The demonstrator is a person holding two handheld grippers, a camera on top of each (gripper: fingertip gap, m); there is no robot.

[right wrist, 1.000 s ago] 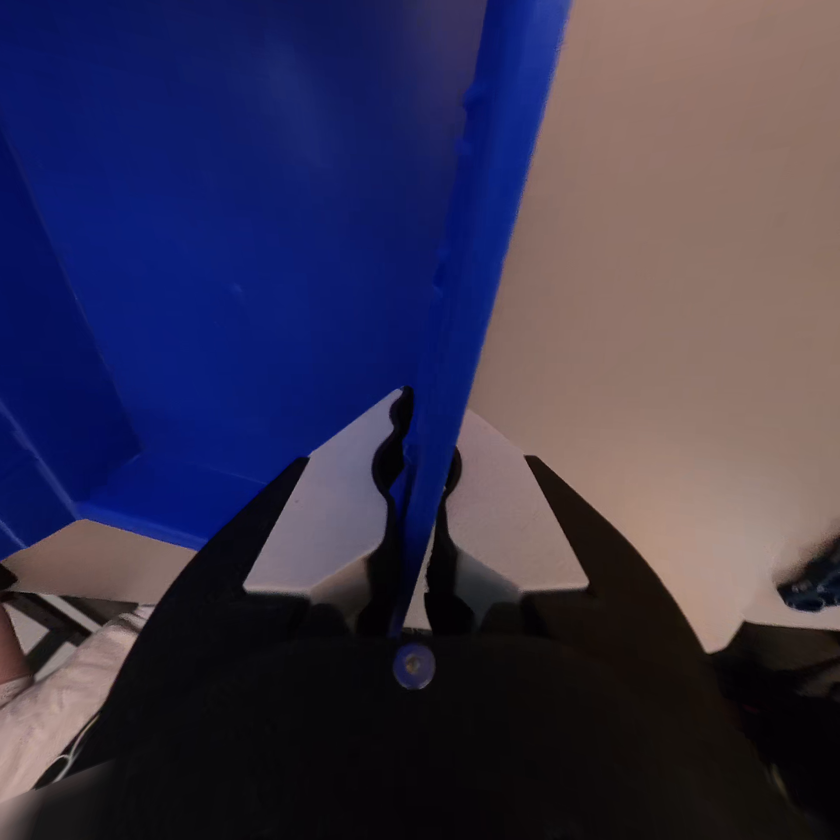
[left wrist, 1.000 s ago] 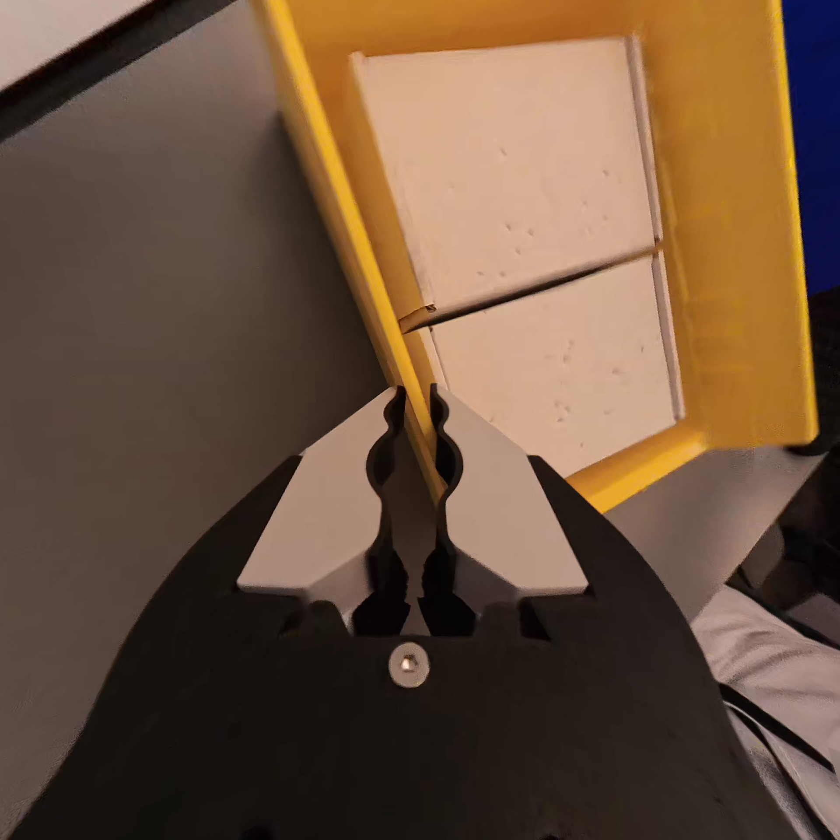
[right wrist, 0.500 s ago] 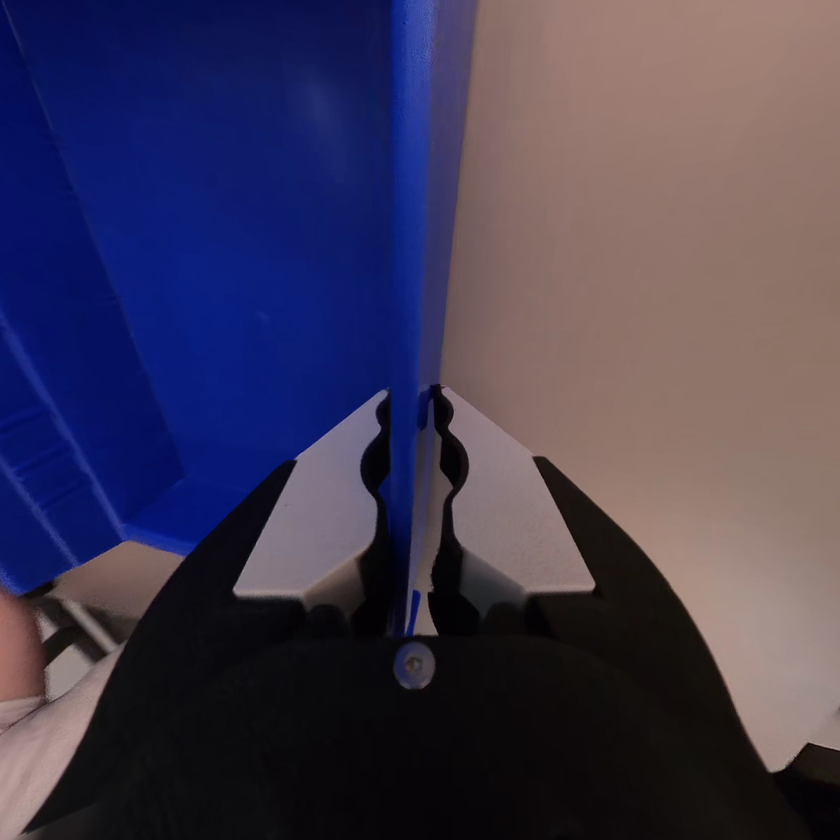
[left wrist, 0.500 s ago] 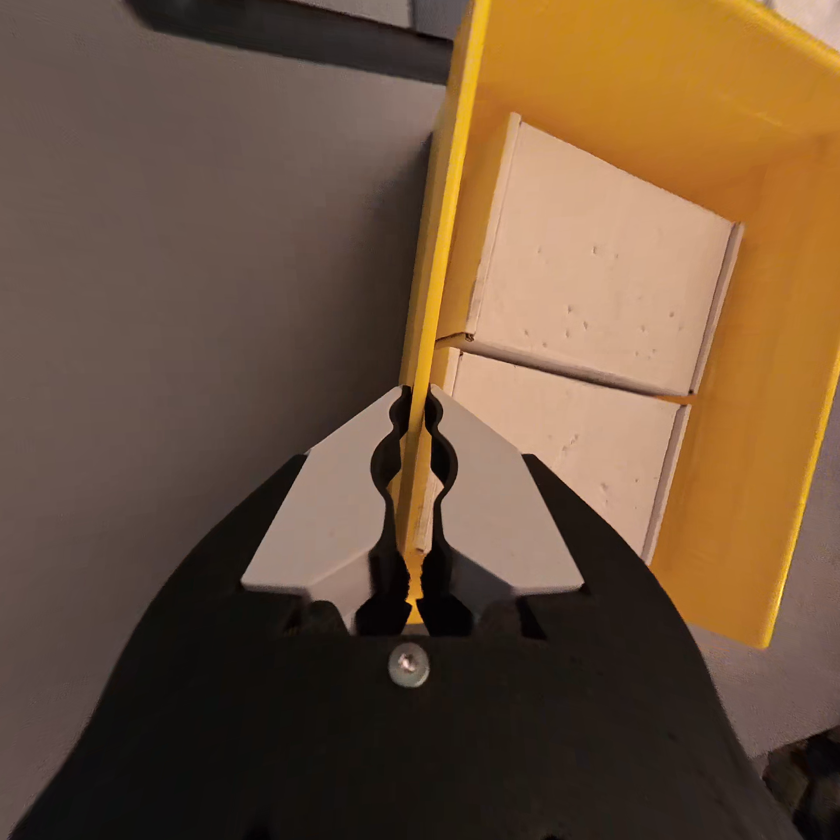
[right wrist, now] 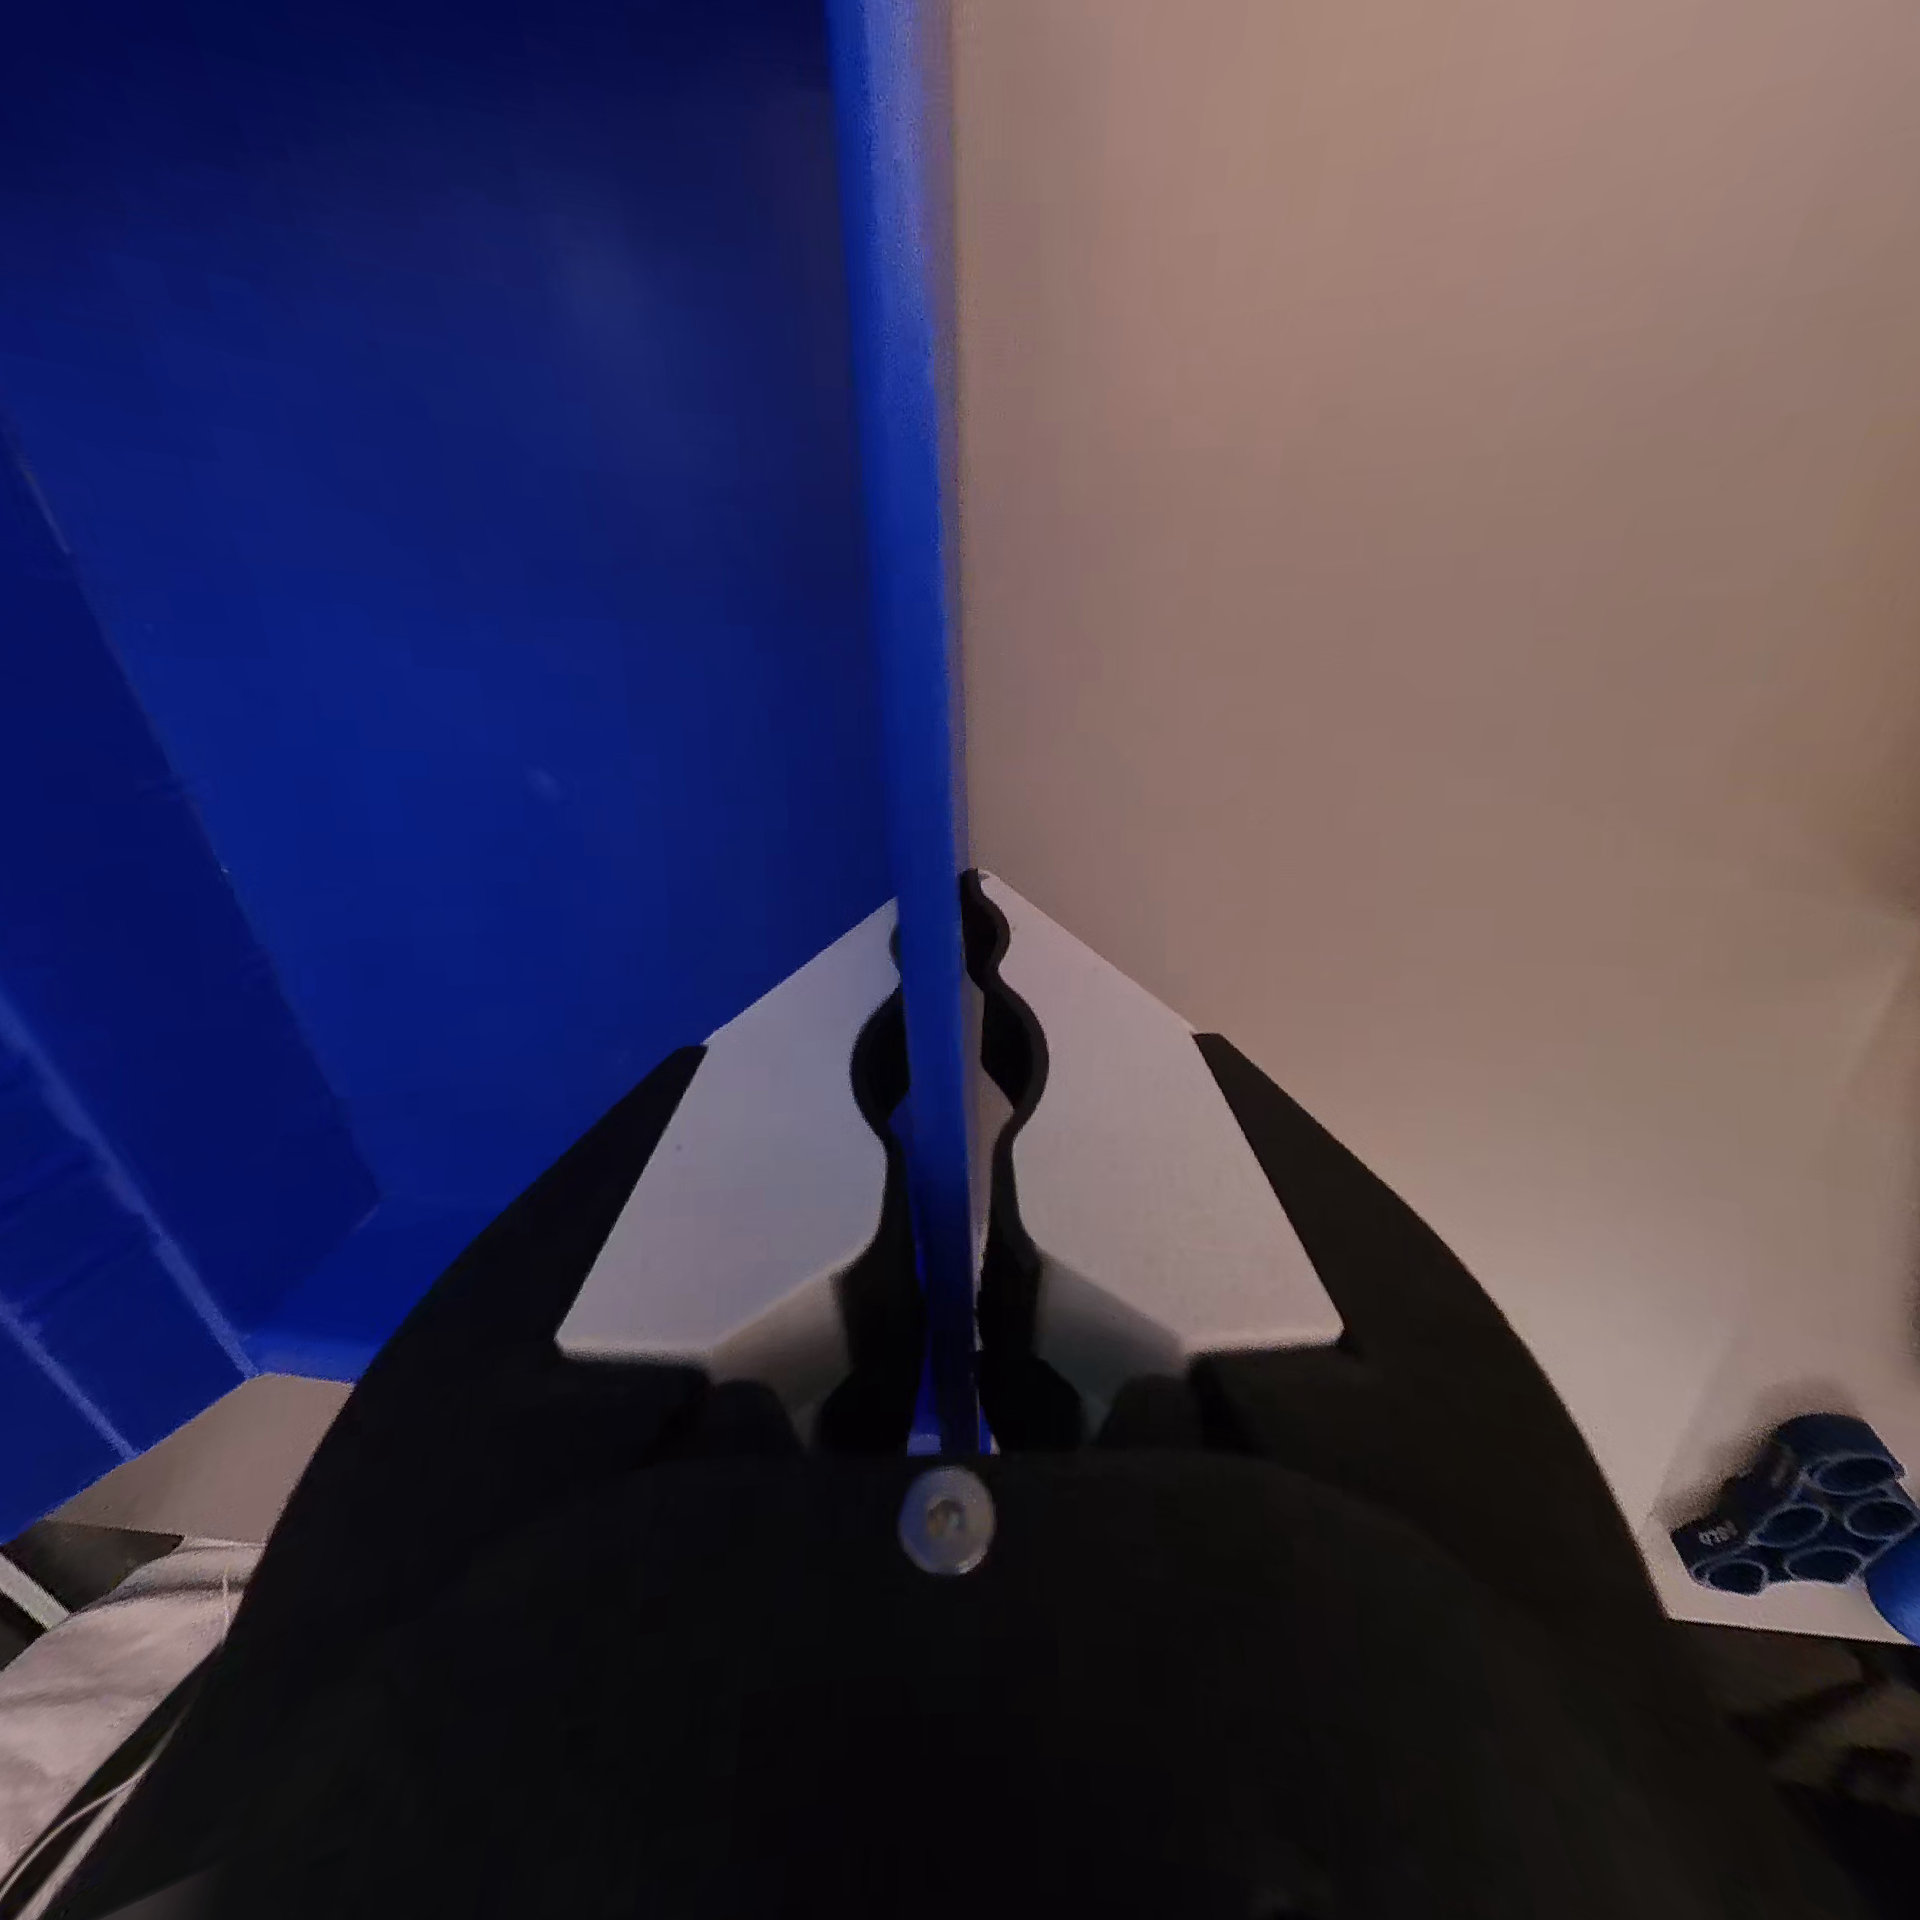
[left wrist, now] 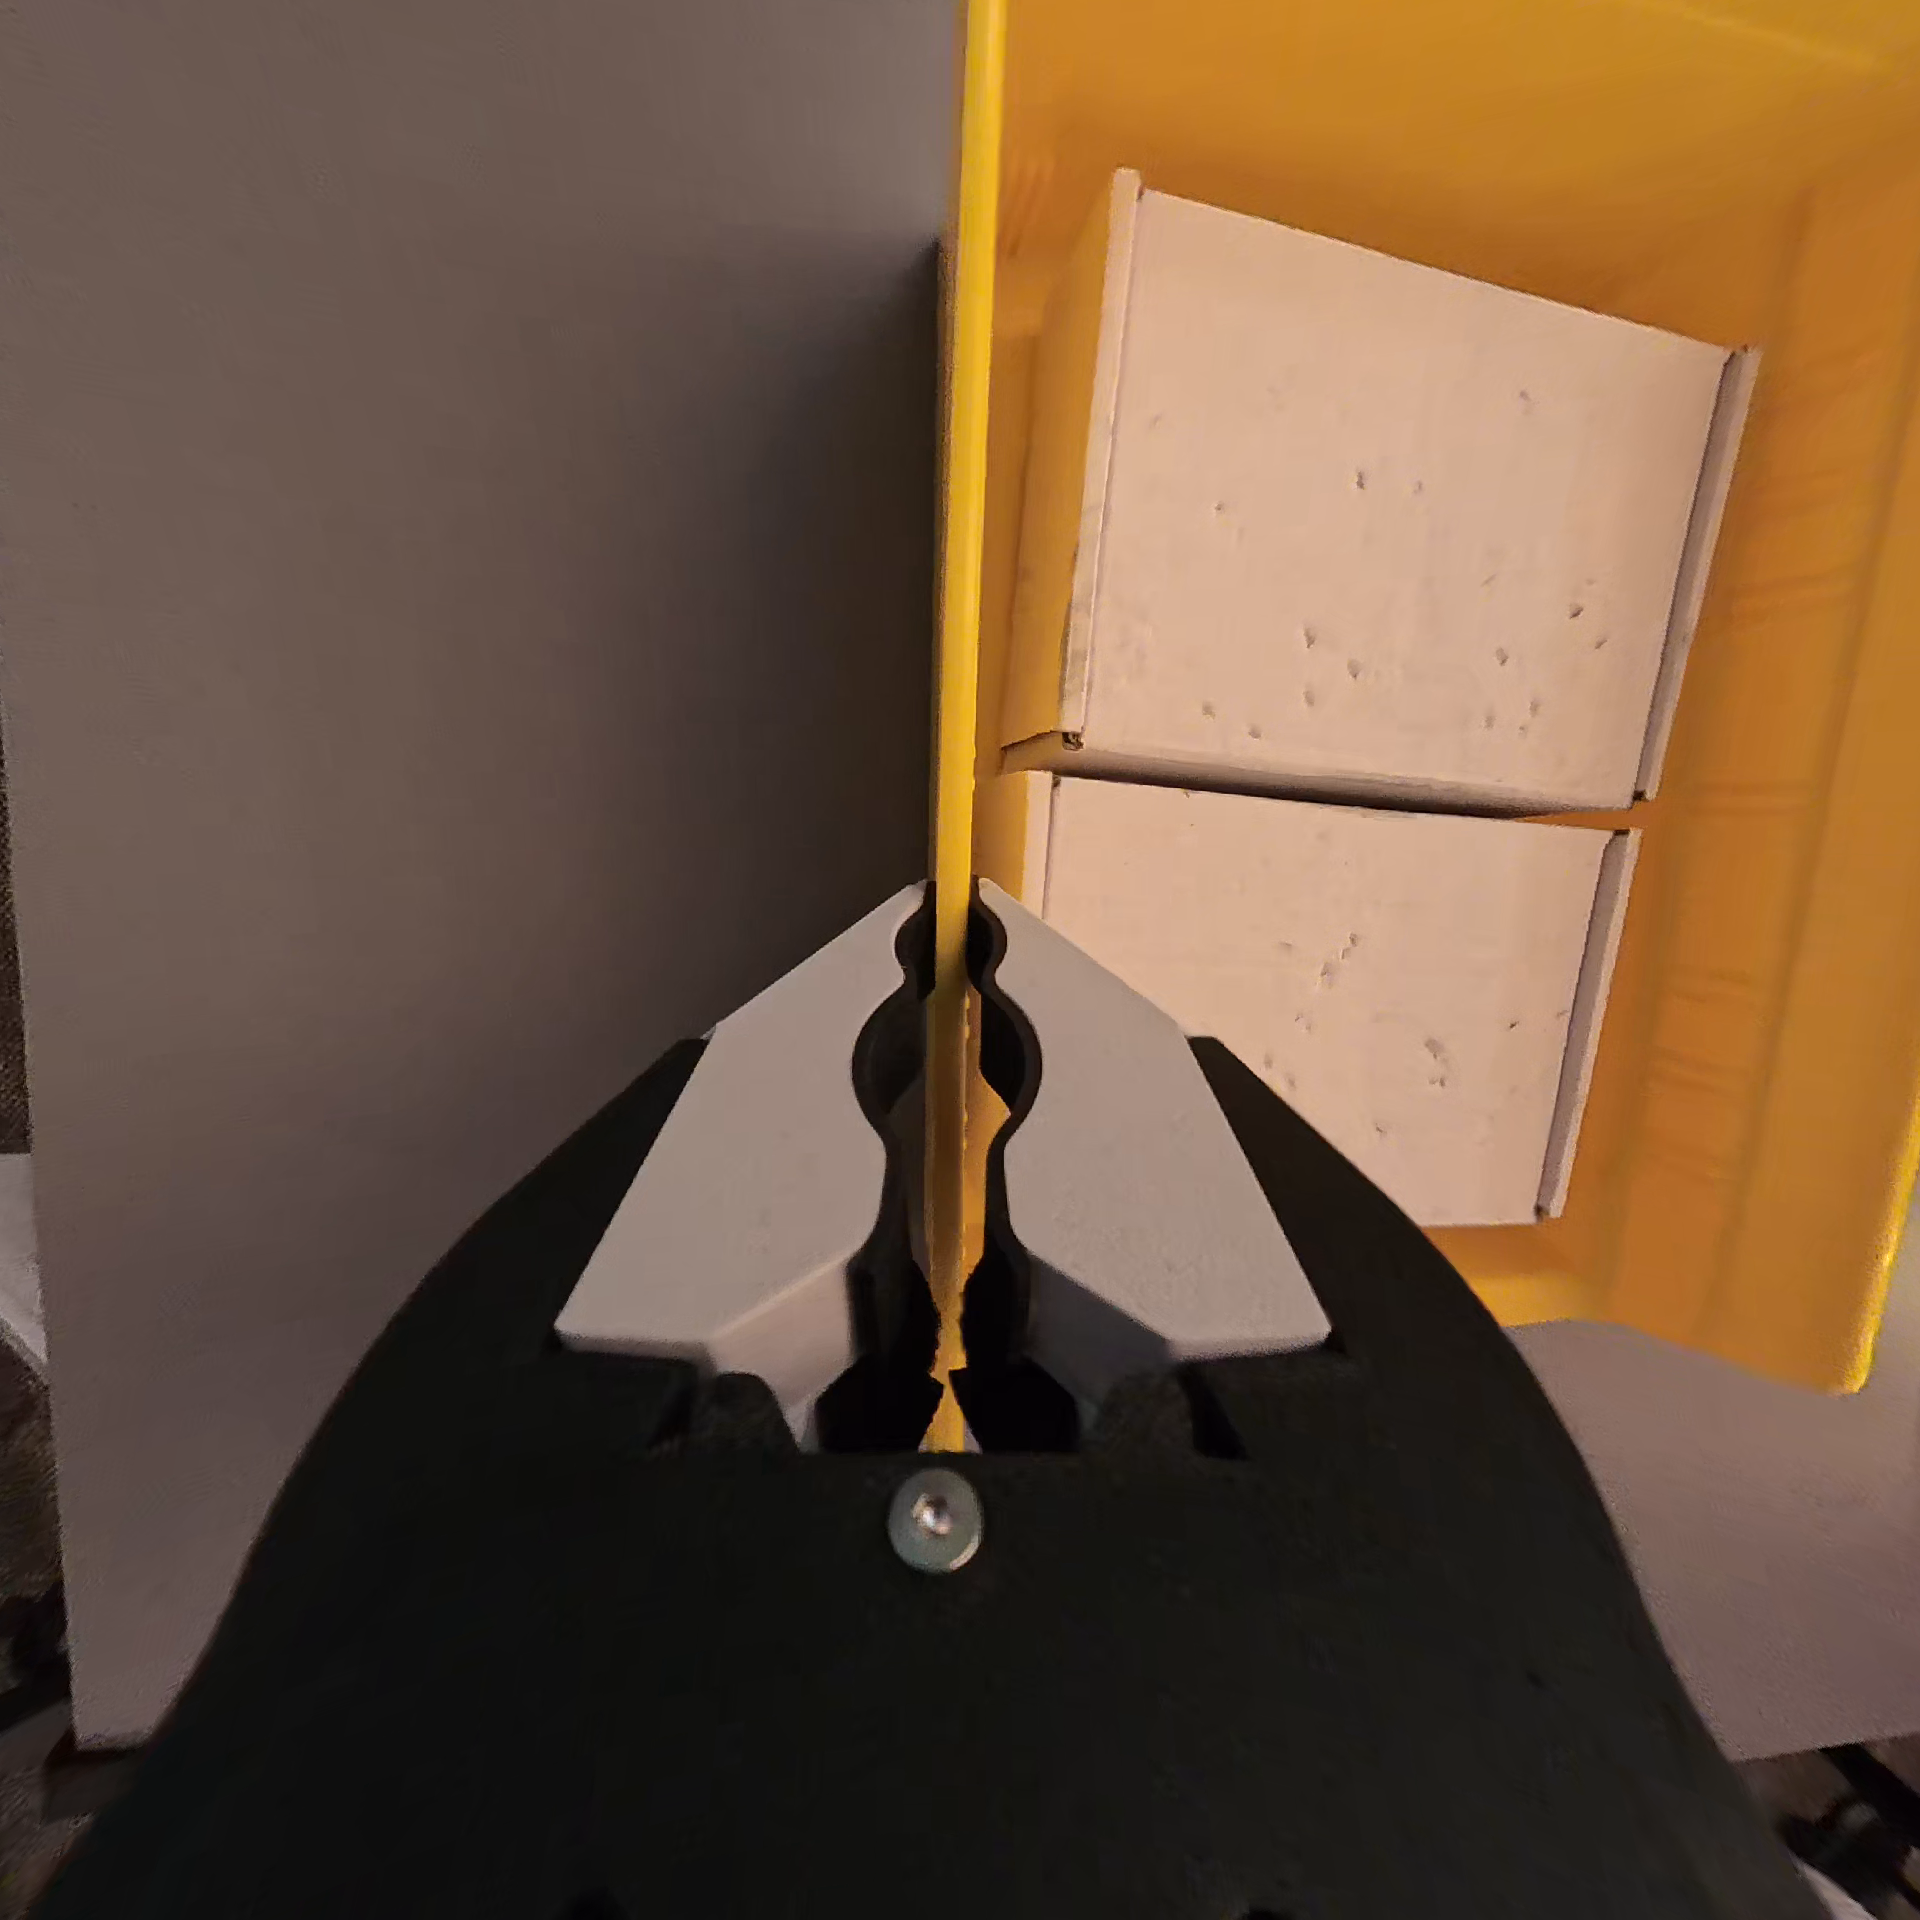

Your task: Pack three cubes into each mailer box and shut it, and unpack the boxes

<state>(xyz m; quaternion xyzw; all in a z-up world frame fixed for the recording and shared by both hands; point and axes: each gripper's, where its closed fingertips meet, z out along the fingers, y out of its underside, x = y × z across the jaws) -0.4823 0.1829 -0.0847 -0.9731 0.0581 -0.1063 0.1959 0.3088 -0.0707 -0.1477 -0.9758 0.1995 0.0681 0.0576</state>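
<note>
Through the left wrist view, I see my left gripper (left wrist: 951, 894) clamped onto the thin left side wall of a yellow plastic bin (left wrist: 961, 468), which runs straight up the frame from between the two grey fingers (left wrist: 790, 1122). The wall sits deep in the slot, almost back to the silver screw on the black gripper body. Inside the bin, to the right of the wall, two white cardboard mailer boxes lie flat and closed, one beyond the other. The far mailer box (left wrist: 1382, 520) is turned slightly askew; the near mailer box (left wrist: 1320, 987) sits just beside it, with a narrow dark seam between them. Both lids are dotted with small dents. Left of the bin stretches the grey worktop (left wrist: 468, 623), shadowed along the bin's outer wall.

Over in the right wrist view, my right gripper (right wrist: 935, 894) is gripping the right side wall of a blue plastic bin (right wrist: 894, 416), which likewise rises vertically from between the fingers (right wrist: 1122, 1122). The bin's interior fills the left half of the frame, and I can see nothing lying in the part that shows. To the right lies the pale worktop (right wrist: 1455, 623). Near its lower right edge rests a small dark blue block with round holes (right wrist: 1797, 1517). No cubes show in either view.
</note>
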